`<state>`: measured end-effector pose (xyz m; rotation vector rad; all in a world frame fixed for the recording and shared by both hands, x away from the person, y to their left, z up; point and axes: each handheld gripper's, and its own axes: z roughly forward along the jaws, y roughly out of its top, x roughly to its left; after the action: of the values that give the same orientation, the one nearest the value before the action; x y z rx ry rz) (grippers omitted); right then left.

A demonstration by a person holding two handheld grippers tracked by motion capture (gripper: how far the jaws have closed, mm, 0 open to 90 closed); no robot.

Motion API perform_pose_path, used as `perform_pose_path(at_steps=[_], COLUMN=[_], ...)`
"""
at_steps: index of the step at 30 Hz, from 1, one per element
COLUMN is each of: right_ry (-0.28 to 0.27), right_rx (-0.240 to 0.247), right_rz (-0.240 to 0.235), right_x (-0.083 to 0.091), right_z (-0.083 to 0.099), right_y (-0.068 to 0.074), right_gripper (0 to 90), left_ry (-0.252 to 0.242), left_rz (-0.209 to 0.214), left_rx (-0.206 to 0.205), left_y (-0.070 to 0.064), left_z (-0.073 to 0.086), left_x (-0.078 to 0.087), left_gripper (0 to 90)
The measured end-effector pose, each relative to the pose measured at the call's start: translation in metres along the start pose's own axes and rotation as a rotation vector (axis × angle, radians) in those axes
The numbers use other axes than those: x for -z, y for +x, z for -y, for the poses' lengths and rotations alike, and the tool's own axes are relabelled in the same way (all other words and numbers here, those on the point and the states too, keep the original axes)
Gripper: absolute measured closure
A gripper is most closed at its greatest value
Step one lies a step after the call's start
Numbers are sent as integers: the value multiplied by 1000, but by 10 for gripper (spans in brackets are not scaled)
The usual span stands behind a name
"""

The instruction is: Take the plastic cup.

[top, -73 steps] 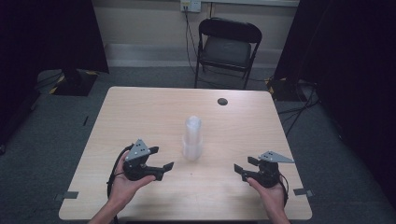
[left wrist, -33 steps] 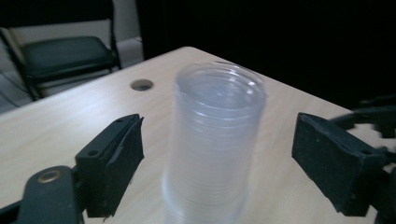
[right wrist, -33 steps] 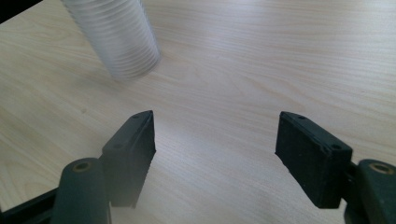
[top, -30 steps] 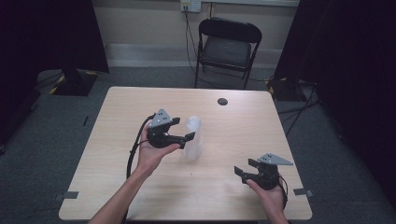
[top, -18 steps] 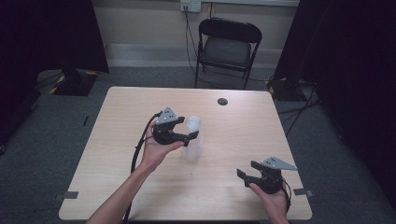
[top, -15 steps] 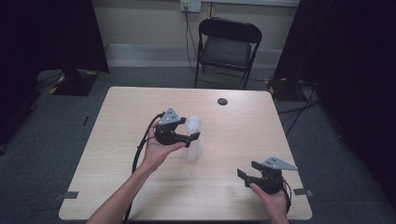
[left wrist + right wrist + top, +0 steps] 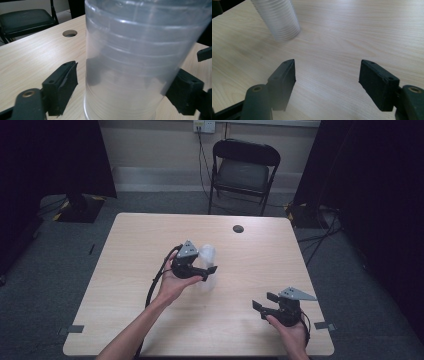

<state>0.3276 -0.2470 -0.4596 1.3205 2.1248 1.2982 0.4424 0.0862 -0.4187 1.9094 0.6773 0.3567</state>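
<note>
A light wooden table point(image 7: 125, 285) is seen from the high view, with a black folding chair point(image 7: 243, 170) beyond its far edge and a small round cable hole point(image 7: 238, 228) near that edge.

A stack of clear plastic cups point(image 7: 207, 265) stands near the table's middle, long axis upright or close to it. In the left gripper view the stack point(image 7: 140, 62) is framed between the two black jaws, which sit on either side of its lower part. A narrow gap appears on the left jaw's side; contact on the other side cannot be told. The left gripper point(image 7: 202, 267) is judged spread and not yet clamped, with the stack directly ahead of it and already inside the jaw span. The coming move is judged to be a squeeze across the stack's width, square to its upright axis.

The left hand point(image 7: 175, 282) is clearly the nearer one. The forearm is stretched forward from the near edge, palm under the gripper body, jaws pointed right and level with the table.

The right gripper point(image 7: 264, 301) is held low near the near right corner, well apart from the stack. Its jaws are wide apart with nothing between them. In the right gripper view the stack point(image 7: 279, 21) lies ahead and up to the left.
</note>
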Motion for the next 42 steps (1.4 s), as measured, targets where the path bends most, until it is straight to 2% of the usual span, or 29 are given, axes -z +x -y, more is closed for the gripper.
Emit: perform_pose_path(at_steps=[7, 9, 11, 12, 16, 18, 27, 33, 42], right_ry=[8, 8, 7, 10, 13, 11, 13, 17, 17], right_rx=[7, 5, 9, 7, 6, 8, 6, 1, 5], right_rz=[-8, -8, -6, -6, -7, -4, -7, -8, -13], right_x=[-3, -2, -2, -2, -2, -2, -2, -2, -3], right_z=[0, 0, 1, 1, 1, 1, 2, 2, 2], right_y=[1, 1, 1, 0, 0, 1, 2, 2, 2], right_gripper=[292, 306, 310, 310, 310, 311, 314, 314, 314], left_ry=[-5, -4, -7, -16, -15, -26, -69, -71, -107], left_rz=[4, -3, -6, -1, -11, -20, -23, -7, -23], left_rx=[-16, -42, -31, -28, -37, -23, -27, -18, -12], left_y=[-3, -5, -5, -5, -4, -3, -8, -9, -9], left_z=[1, 0, 0, 0, 0, -1, -7, -11, -18], left_x=[-5, -4, -4, -4, -3, -1, 5, 7, 15], left_gripper=[174, 250, 261, 299, 301, 302, 303, 308, 310])
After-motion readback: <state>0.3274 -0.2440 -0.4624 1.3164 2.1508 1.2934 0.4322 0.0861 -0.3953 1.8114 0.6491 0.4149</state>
